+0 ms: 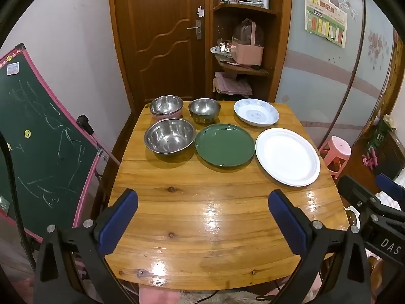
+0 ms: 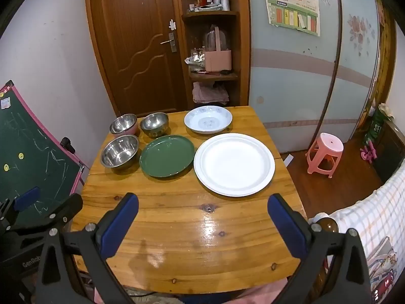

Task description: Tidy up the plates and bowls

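While both grippers are hovering above the near half of the wooden table (image 1: 202,228), nothing is sitting between their blue pads: the left gripper (image 1: 202,217) is spread fully apart and empty, and the right gripper (image 2: 202,220) is likewise released and gripping nothing. All the dishes are lying at the far end of the table in two rows. Front row, left to right: a large steel bowl (image 1: 169,135), a green plate (image 1: 224,144) just beside it, and a big white plate (image 1: 287,156) near the right edge. Back row: a steel bowl nested in a pink bowl (image 1: 166,106), a dark-sided steel bowl (image 1: 204,109), and a blue-patterned white dish (image 1: 256,112). The items are standing close together, some rims nearly touching, none stacked apart from the nested pair. Readable writing is scarce: the right gripper's body, poking into the left wrist view, is showing "DAS" (image 1: 391,245), and the left gripper's body in the right wrist view is showing "GenRob" (image 2: 31,261), both cut off. A wall poster (image 2: 293,6) is carrying large characters too blurred to read. A green bag (image 2: 377,126) by the right wall is showing "SF". A chalkboard (image 1: 38,131) at left is bearing only scribbles. A pink stool (image 2: 325,153) is standing on the floor at right.
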